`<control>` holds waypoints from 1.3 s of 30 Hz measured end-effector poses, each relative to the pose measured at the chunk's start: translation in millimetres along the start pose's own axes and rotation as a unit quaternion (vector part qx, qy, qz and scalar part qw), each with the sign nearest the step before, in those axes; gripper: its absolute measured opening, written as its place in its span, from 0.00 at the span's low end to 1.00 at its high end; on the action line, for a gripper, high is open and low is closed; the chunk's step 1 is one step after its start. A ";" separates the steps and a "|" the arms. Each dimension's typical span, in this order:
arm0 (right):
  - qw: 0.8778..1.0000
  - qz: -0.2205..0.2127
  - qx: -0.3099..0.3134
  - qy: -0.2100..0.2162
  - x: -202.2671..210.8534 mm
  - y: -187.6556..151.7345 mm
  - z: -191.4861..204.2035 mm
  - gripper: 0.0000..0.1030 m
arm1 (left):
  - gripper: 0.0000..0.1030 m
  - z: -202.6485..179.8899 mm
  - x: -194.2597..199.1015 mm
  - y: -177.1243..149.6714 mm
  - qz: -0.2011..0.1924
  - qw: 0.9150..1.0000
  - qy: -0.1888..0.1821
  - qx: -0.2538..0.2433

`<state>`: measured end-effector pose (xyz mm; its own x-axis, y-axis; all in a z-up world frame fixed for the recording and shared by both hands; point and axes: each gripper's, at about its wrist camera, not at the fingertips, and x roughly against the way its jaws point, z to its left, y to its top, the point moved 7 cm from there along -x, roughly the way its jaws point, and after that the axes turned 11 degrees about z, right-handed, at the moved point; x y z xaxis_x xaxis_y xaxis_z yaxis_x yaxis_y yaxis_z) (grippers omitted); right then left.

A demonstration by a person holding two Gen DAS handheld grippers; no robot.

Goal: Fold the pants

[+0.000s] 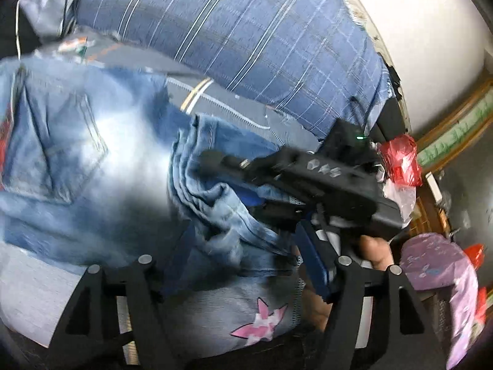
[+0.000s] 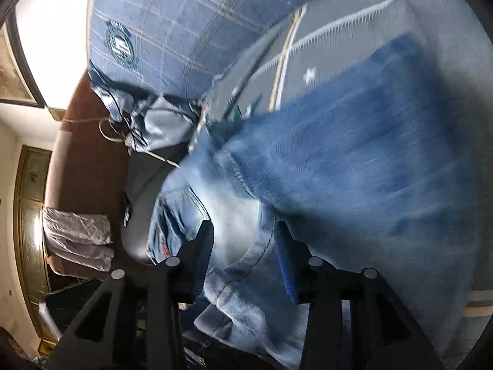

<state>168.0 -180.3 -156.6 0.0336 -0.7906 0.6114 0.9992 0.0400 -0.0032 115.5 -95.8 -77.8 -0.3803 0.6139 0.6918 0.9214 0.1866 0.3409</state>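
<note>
Faded blue jeans (image 1: 92, 160) lie on a bed, back pocket up at the left. A bunched leg end (image 1: 215, 203) lies across the middle of the left wrist view. My left gripper (image 1: 243, 262) has its fingers spread around that bunched denim, with fabric between them. My right gripper (image 1: 228, 166) reaches in from the right and touches the same fold. In the right wrist view the jeans (image 2: 339, 166) fill the frame. A hem and layers of denim sit between the right gripper's (image 2: 246, 262) spread fingers. The image is blurred.
A blue checked pillow (image 1: 246, 37) lies behind the jeans. The grey bedsheet (image 1: 231, 104) has white stitch lines. A red bag (image 1: 400, 160) and purple cloth (image 1: 437, 271) sit at the right. In the right wrist view folded grey cloth (image 2: 77, 234) lies by a wooden cabinet (image 2: 30, 215).
</note>
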 end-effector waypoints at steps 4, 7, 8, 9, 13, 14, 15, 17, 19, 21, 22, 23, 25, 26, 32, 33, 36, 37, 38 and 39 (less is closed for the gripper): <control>0.996 -0.062 0.052 0.029 40.1 0.6 31.2 0.51 | 0.73 13.8 -7.2 7.4 0.005 1.000 0.008 0.020; 0.987 -0.141 0.071 0.003 86.6 -0.8 32.1 0.60 | 0.72 27.6 -25.8 9.0 0.040 0.998 0.015 0.050; 0.985 -0.160 0.064 -0.011 98.4 0.0 25.4 0.63 | 0.72 30.5 -31.2 7.7 0.051 0.997 0.016 0.058; 0.982 -0.178 0.045 -0.033 110.1 2.3 13.6 0.63 | 0.72 33.4 -38.5 5.0 0.065 0.996 0.015 0.067; 0.973 -0.212 -0.029 -0.081 126.4 9.2 -23.1 0.63 | 0.38 37.5 -54.7 -2.8 0.083 0.993 0.038 0.076; 0.976 -0.204 -0.034 -0.071 122.5 9.8 -25.2 0.63 | 0.29 38.6 -56.3 -3.5 0.078 0.993 0.061 0.070; 0.981 -0.183 -0.039 -0.053 111.3 11.5 -26.6 0.63 | 0.27 37.9 -54.8 -3.6 0.072 0.993 0.063 0.067; 0.984 -0.166 -0.032 -0.058 98.7 12.4 -24.6 0.63 | 0.25 31.9 -43.6 -1.3 0.049 0.995 0.046 0.067; 0.984 -0.153 -0.001 -0.089 84.0 12.1 -13.4 0.63 | 0.25 24.5 -18.5 4.4 0.004 0.997 0.054 0.048; 0.986 -0.127 0.023 -0.105 68.2 12.0 -7.3 0.63 | 0.25 28.8 -4.7 6.5 -0.023 0.995 0.080 0.045; 0.986 -0.116 0.027 -0.114 61.1 12.7 -8.8 0.61 | 0.25 35.1 -5.7 4.2 -0.021 0.994 0.093 0.052; 0.986 -0.101 0.026 -0.127 52.4 13.8 -13.4 0.61 | 0.25 43.4 -12.6 2.4 -0.008 0.993 0.103 0.061; 0.984 -0.091 0.017 -0.149 42.4 14.0 -23.4 0.61 | 0.26 61.3 -41.0 -6.9 0.050 0.988 0.121 0.082; 0.984 -0.094 0.021 -0.152 43.4 14.2 -20.7 0.61 | 0.27 64.6 -46.6 -9.3 0.056 0.987 0.126 0.083; 0.988 -0.110 0.035 -0.102 57.7 9.6 -11.3 0.63 | 0.60 38.4 -14.3 1.6 -0.011 0.994 0.100 0.039; 0.988 -0.114 0.044 -0.092 60.0 8.2 -6.8 0.63 | 0.62 36.4 -1.9 3.0 -0.031 0.995 0.088 0.037; 0.988 -0.122 0.067 -0.064 64.0 4.9 7.0 0.65 | 0.70 43.7 29.8 9.6 -0.077 0.993 0.061 0.061; 0.988 -0.125 0.073 -0.059 65.2 2.3 11.0 0.66 | 0.72 50.3 39.5 10.6 -0.089 0.992 0.049 0.078; 0.987 -0.127 0.079 -0.056 63.2 2.0 16.0 0.68 | 0.73 58.2 47.8 10.7 -0.096 0.989 0.032 0.108; 0.986 -0.127 0.089 -0.053 62.7 -0.7 21.6 0.68 | 0.73 64.6 55.8 7.0 -0.103 0.986 0.018 0.132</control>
<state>168.9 -216.6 -101.2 -0.2296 -0.7213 0.6535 0.9549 -0.0369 0.2948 105.9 -10.7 -77.9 -0.5592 0.5161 0.6488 0.8116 0.5006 0.3012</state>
